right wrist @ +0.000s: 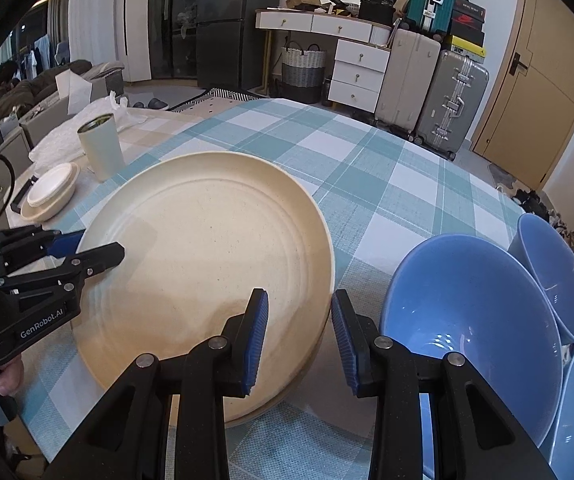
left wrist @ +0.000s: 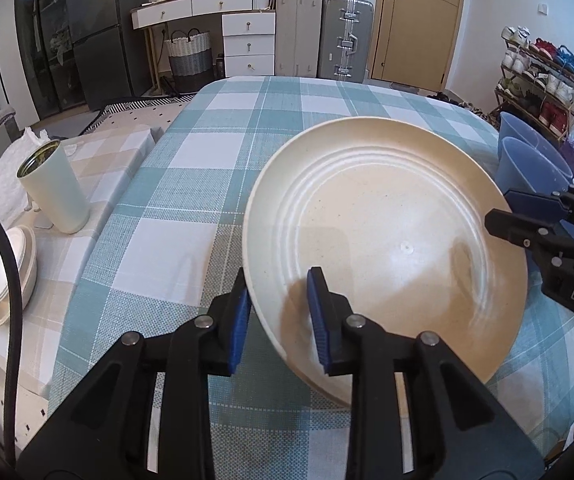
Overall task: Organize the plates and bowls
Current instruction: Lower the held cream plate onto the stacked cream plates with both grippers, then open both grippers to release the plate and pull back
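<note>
Both the left gripper [left wrist: 279,320] and the right gripper [right wrist: 299,340] stand wide, each straddling the cream plate's [right wrist: 207,256] rim on the checked tablecloth [left wrist: 191,184].

A large cream plate [right wrist: 207,256] with ringed ridges lay on the checked tablecloth, seemingly atop another plate. Three blue bowls [right wrist: 471,320] clustered just beside it at 3 o'clock. Small cream plates [right wrist: 49,196] were stacked well apart at 10 o'clock.
</note>
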Available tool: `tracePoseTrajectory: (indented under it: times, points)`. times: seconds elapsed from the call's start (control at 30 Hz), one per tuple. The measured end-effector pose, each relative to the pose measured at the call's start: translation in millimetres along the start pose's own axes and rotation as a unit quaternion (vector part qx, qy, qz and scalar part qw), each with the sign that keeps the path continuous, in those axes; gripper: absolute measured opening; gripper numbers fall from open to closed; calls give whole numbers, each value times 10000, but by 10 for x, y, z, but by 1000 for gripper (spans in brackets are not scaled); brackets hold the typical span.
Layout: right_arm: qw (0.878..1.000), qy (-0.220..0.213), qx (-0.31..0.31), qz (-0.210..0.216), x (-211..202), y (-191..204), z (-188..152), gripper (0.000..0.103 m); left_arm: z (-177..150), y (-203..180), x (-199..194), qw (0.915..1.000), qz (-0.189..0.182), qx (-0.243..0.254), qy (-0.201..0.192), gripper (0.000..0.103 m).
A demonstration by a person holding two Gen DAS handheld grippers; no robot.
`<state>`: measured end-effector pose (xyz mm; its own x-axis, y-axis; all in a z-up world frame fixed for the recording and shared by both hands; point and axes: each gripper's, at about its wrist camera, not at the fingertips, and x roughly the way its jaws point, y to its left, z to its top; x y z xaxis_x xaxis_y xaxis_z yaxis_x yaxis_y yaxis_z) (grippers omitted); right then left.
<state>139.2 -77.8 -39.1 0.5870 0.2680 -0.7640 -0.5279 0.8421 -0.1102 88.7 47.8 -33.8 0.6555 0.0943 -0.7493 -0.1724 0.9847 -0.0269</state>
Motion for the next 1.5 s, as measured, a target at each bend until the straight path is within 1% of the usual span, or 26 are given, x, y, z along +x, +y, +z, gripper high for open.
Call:
tracePoseTrajectory:
  times: [0.4,0.57,0.8,0.87,1.0,1.07,1.17,1.23,1.27,1.33,1.37,1.43,1.5]
  points:
    - [9997,-90,-126,-185,-10,51,-56,33,-23,5,41,10000,13,28,-2,25]
    - [9993,-111,-216,-293,5,89,-79,33,-27,1,44,9999,112,85,-25,25]
    - [9992,-73,-290,-276,27,112,-103,33,-33,12,64,9996,232,137,-19,25]
    - [9993,-75,-278,-240,37,109,-114,34,-41,29,80,9997,206,112,10,26]
    - [9990,-98,-322,-304,55,113,-113,34,-71,44,116,9998,148,69,86,26]
    - [9991,-105,-276,-307,63,95,-106,34,-88,61,146,9998,129,21,130,29]
    - [9995,-125,-184,-214,56,55,-89,34,-85,141,166,9996,51,-171,196,38]
    - [9998,-141,-85,-108,41,22,-83,34,-94,187,157,9994,-16,-295,196,47]
    - [9999,-154,-48,-47,33,10,-83,34,-92,214,150,9992,-46,-359,185,49]
    - [9999,-167,-37,27,11,-10,-92,35,-82,262,127,9988,-83,-465,158,59]
    - [9998,-158,-27,78,1,-18,-94,36,-83,273,103,9987,-86,-485,133,62]
    - [9997,-240,-7,95,-42,-28,-99,43,-74,281,52,9988,-97,-486,54,75]
    - [9990,-367,44,249,-120,-51,-93,54,-58,269,-4,9988,-127,-468,-26,75]
